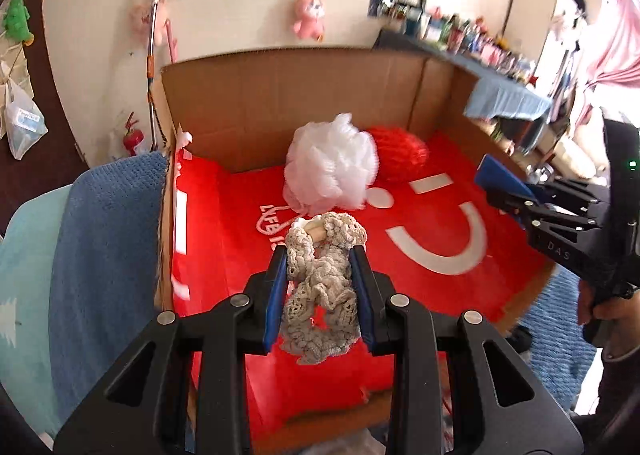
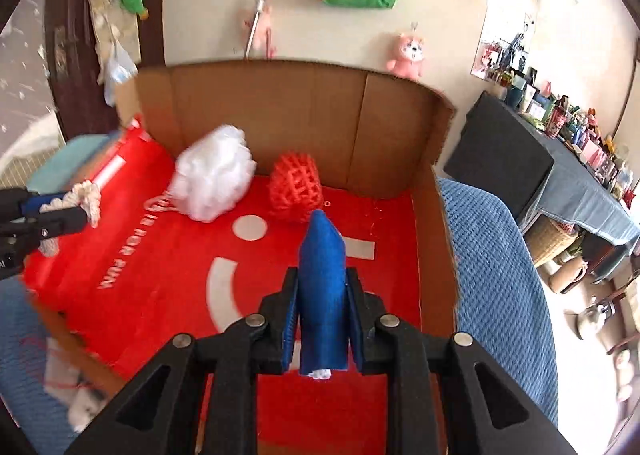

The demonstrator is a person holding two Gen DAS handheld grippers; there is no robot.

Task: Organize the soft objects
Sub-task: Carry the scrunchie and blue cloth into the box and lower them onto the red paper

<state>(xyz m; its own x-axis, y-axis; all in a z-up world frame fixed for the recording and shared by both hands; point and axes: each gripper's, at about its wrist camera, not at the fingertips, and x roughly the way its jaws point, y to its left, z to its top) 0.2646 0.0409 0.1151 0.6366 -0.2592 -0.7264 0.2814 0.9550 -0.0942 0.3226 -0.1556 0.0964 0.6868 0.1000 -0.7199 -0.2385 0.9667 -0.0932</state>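
My left gripper point(image 1: 322, 251) is shut on a beige crocheted net bag point(image 1: 320, 291) with a wooden piece at its top, held over the near part of a cardboard box point(image 1: 280, 95). My right gripper point(image 2: 322, 275) is shut on a blue cloth piece point(image 2: 322, 287) that sticks up between the pads, also over the box. Each gripper shows in the other's view: the right gripper point(image 1: 500, 179) at the right edge, the left gripper point(image 2: 84, 211) at the left edge. A white mesh pouf point(image 1: 332, 167) point(image 2: 214, 183) and a red mesh ball point(image 1: 400, 155) point(image 2: 296, 191) lie against the box's back wall.
A red bag with white lettering point(image 1: 400, 255) lines the box floor point(image 2: 160, 275). Blue knitted blankets point(image 1: 108, 255) point(image 2: 496, 275) flank the box. A person's hand point(image 1: 604, 311) holds the right tool. Pink plush toys point(image 1: 308, 17) hang on the wall; a cluttered shelf point(image 2: 580, 127) stands at the right.
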